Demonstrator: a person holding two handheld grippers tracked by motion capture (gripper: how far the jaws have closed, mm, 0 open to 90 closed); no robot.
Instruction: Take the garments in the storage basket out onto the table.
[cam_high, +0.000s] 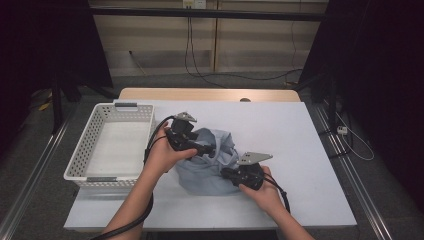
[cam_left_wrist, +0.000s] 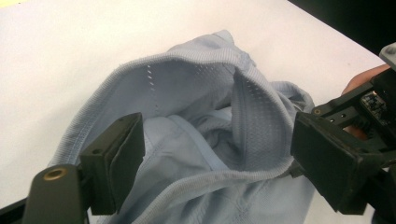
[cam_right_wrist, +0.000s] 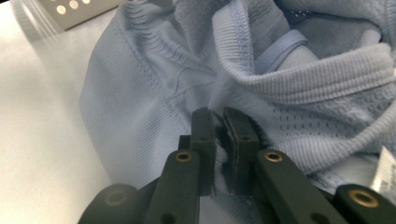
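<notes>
A light blue garment (cam_high: 207, 172) lies bunched in the middle of the white table (cam_high: 300, 150). My left gripper (cam_high: 209, 150) hovers over its left part, pointing right. In the left gripper view the jaws of this gripper (cam_left_wrist: 215, 144) stand wide open, with the garment's (cam_left_wrist: 201, 116) ribbed hem and mesh folds below and between them, unpinched. My right gripper (cam_high: 227, 175) sits at the garment's near right side. In the right gripper view its jaws (cam_right_wrist: 219, 119) are shut on a fold of the blue fabric (cam_right_wrist: 140, 116).
A white slatted basket (cam_high: 85, 150) stands at the table's left, close to the left forearm; its corner (cam_right_wrist: 70, 7) also appears in the right gripper view. Bare white tabletop extends right of and behind the garment. Cables trail from both grippers toward the front edge.
</notes>
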